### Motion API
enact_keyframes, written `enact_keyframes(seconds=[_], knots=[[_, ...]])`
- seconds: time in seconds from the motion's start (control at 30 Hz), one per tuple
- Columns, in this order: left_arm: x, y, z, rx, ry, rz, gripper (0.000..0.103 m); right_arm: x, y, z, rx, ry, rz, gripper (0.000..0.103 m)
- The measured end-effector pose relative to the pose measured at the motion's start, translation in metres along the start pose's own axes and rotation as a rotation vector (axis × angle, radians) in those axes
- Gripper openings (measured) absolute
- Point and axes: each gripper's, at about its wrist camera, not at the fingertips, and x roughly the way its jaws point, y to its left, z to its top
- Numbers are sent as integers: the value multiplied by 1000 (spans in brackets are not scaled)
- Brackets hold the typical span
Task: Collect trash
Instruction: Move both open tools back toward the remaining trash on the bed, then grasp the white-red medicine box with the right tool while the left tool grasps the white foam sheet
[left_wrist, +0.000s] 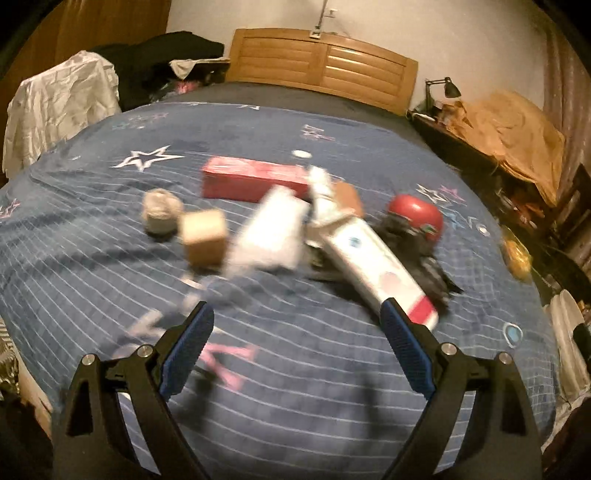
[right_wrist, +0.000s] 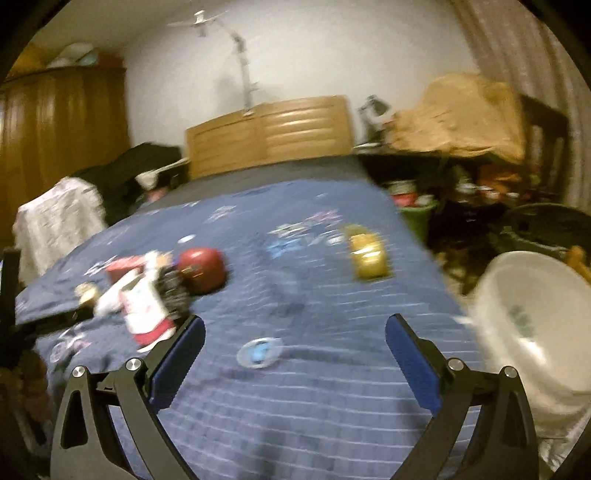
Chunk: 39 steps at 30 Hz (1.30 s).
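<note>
Trash lies scattered on a blue star-print bedspread (left_wrist: 295, 398). In the left wrist view I see a red box (left_wrist: 255, 182), a crumpled paper wad (left_wrist: 160, 212), a brown cardboard cube (left_wrist: 205, 236), a blurred white packet (left_wrist: 269, 232), a long white carton with a red end (left_wrist: 376, 266) and a red round container (left_wrist: 415, 216) on black scraps. My left gripper (left_wrist: 295, 321) hangs open above the bedspread, just short of the pile, with nothing between its fingers. My right gripper (right_wrist: 295, 328) is open and holds nothing. A small clear lid (right_wrist: 260, 352) lies on the cover between its fingertips, and a yellow packet (right_wrist: 367, 254) lies beyond.
A white plastic basin (right_wrist: 532, 325) stands off the bed's right edge. A wooden headboard (left_wrist: 321, 62) closes the far end. Clothes are heaped at the back left (left_wrist: 59, 107). A cluttered desk with a lamp (left_wrist: 491, 147) runs along the right side.
</note>
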Motion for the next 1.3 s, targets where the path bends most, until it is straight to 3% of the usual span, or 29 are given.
enact_keyframes(seconds=[0.13,0.23,0.3,0.47,0.6,0.8,0.87,0.9,0.97,1.1,1.3], knots=[[9,31,44,6,69,-92,85,26,59,-3,-144,71,186,98],[29,34,79,136,137,-178,85,42,108,-3,-284,100,305,98],[48,26,92,247,176,-186,85,58,140,-2,-378,119,384,98],[99,17,107,379,327,-214,85,101,181,0,-504,199,478,96],[124,6,110,472,380,-200,85,126,185,5,-550,241,468,89],[150,9,110,510,435,-251,70,160,183,12,-566,292,427,79],[152,10,109,510,433,-268,63,169,180,11,-564,327,431,59],[152,10,107,514,431,-277,60,175,181,8,-565,357,436,54],[153,10,103,521,432,-284,53,179,182,4,-573,372,433,53],[147,16,101,505,406,-293,53,164,180,8,-569,333,453,51],[143,15,99,519,407,-264,54,119,141,3,-449,323,368,51]])
